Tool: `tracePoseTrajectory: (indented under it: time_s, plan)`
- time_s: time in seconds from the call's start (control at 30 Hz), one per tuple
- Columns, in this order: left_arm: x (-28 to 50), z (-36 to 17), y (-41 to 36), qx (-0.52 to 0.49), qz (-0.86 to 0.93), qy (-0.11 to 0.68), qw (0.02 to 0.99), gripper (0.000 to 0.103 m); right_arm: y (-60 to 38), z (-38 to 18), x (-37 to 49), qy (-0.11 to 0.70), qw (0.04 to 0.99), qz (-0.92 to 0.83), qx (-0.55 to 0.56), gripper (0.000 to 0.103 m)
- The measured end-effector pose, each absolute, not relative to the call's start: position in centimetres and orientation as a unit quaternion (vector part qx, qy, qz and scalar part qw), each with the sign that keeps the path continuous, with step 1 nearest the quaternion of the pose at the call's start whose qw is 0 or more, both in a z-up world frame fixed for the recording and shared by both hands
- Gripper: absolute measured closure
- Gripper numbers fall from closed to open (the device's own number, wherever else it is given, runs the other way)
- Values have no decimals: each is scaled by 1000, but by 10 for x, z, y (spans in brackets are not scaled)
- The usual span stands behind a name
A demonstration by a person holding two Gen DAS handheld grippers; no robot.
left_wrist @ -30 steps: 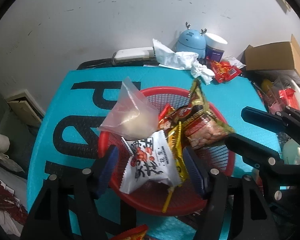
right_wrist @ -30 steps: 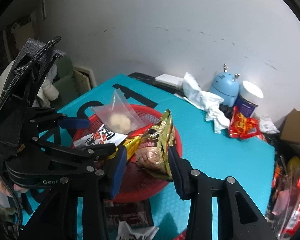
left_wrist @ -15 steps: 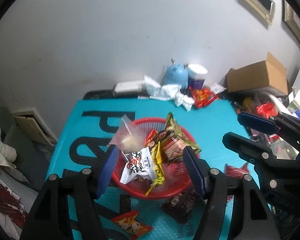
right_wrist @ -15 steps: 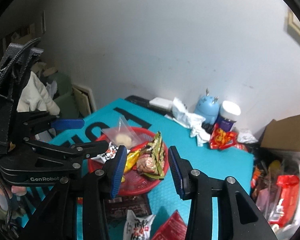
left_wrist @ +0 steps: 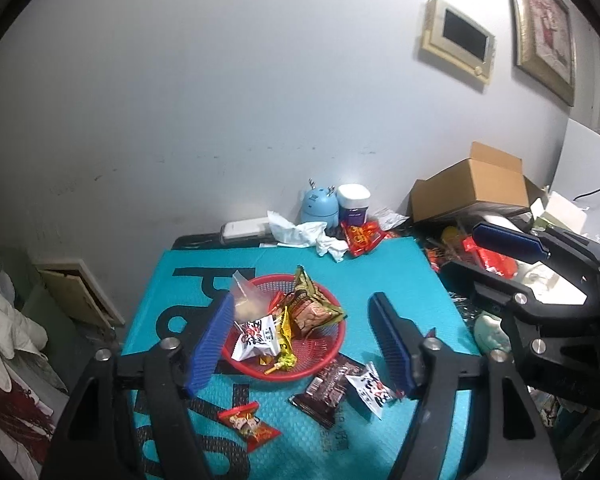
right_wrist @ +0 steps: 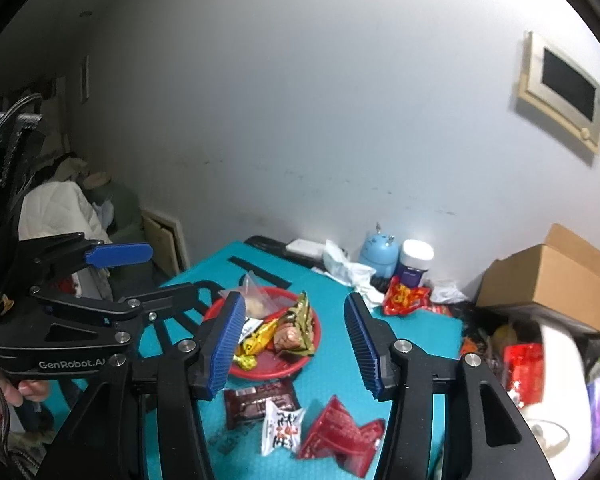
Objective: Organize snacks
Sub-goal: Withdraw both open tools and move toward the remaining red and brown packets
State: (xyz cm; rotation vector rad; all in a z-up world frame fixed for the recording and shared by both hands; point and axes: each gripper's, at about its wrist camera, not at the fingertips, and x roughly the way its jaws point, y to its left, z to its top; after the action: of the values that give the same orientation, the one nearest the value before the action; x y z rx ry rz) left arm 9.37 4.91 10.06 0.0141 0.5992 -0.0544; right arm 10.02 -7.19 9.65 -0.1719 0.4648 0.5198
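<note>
Both your left tongs (left_wrist: 300, 344) and right tongs (right_wrist: 294, 346) hang wide and empty above the teal worktop (left_wrist: 400, 276). The round red mesh basket (left_wrist: 332, 346) mid-worktop holds several packets. Judged step: between pickups. Next, lower onto the dark brown wrapper (left_wrist: 328, 390) near the front edge.

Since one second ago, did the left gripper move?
Yes. The left gripper pulled back and up from the red basket, which now looks smaller, with loose packets visible in front of it.

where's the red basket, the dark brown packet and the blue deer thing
red basket (left_wrist: 327, 358): left wrist view, bare front rim.
dark brown packet (left_wrist: 327, 388): left wrist view, middle of the wrapper.
blue deer gadget (left_wrist: 319, 207): left wrist view, centre of its round body.
</note>
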Motion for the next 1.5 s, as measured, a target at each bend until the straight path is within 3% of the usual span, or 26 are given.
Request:
tracePoseTrajectory:
  time_s: [0.17, 0.47, 0.73, 1.5]
  plan:
    - [61, 110, 41, 14, -34, 269, 962, 24, -84, 100, 73, 218, 941, 247, -74, 50]
    - [10, 116, 22, 25, -65, 243, 968, 23, -102, 99, 23, 206, 949, 231, -64, 38]
    - [-10, 105, 6, 23, -96, 247, 964, 23, -118, 86, -2, 214, 952, 213, -51, 36]
    - [43, 18, 21, 0, -114, 354, 928, 23, -108, -6, 39, 309, 920, 240, -34, 36]
